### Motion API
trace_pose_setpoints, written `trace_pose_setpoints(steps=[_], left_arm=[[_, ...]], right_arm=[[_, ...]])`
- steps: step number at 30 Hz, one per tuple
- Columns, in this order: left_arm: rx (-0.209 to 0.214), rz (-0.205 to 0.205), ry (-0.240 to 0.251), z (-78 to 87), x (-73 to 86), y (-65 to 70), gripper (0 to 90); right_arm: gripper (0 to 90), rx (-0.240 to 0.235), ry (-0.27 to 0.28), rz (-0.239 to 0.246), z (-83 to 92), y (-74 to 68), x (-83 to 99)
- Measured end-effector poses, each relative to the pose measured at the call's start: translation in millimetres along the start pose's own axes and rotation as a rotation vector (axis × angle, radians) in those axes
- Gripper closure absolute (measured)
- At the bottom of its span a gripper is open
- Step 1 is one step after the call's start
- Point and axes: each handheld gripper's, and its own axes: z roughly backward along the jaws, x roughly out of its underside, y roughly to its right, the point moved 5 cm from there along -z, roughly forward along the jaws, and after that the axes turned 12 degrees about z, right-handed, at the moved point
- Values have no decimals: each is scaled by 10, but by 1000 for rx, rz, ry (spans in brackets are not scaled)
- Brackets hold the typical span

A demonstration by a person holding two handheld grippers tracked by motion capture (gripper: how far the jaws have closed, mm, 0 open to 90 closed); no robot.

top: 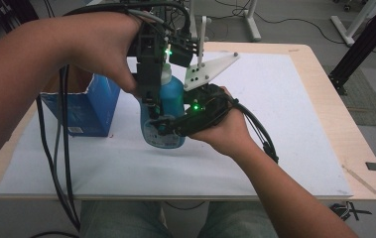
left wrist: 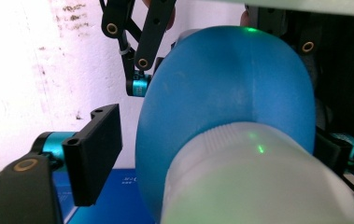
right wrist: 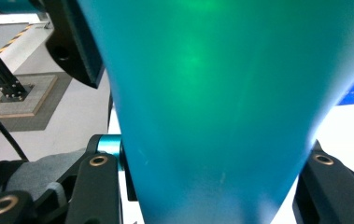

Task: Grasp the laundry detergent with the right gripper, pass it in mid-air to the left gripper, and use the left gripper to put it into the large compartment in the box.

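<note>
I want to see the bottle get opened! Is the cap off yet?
Not yet. Done: the right hand-held gripper has clamped the blue bottle by its body and holds it above the table. In hand: the left hand-held gripper comes from above, its jaws either side of the white cap, with a gap at the one pad in sight. Left: probably gripping the cap and twisting it off.

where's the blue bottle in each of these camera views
High view: the blue bottle is left of centre, upright, between both grippers.
Left gripper view: centre right, seen from above, its white cap nearest.
Right gripper view: its body spans the middle.
Shared landmark: the blue box beside it.
</note>
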Motion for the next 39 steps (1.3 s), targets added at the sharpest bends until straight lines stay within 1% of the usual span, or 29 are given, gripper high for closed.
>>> trace_pose_setpoints(steps=[6,8,11,13,16,20,21,24,25,28,32,34,36,39], left_arm=[[-6,3,-9,-7,0,-10,207],[-3,2,-10,-5,0,-12,237],[1,2,-14,-9,-3,-9,243],[5,2,-11,-9,-6,1,270],[12,5,-13,-7,-15,5,285],[24,-2,-12,4,-22,26,363],[24,3,-12,2,-23,28,362],[13,-15,-32,1,-22,43,368],[10,-15,-35,2,-23,49,370],[4,-16,-48,19,-15,64,373],[4,-5,-45,39,-15,83,374],[2,-11,-43,47,-17,82,375],[4,-7,-46,52,-13,82,375],[9,-7,-45,60,-18,91,375]], right_arm=[[468,-2,1,-2,-3,-8,-2],[468,-2,3,-2,-7,-9,-4],[468,2,3,-4,-9,-12,-4],[468,0,3,-5,-9,-10,-3],[468,-1,6,-7,-6,-9,-4],[468,1,8,-9,-2,-4,-2],[468,0,12,-9,1,-4,0],[468,-7,14,-8,-4,-13,-3],[468,-13,15,-6,-4,-20,-5],[466,-12,19,-2,-2,-25,-13],[465,-14,32,1,1,-34,-31],[465,-13,34,3,3,-34,-33],[462,-6,35,1,11,-35,-39],[454,-10,37,4,17,-39,-41]])
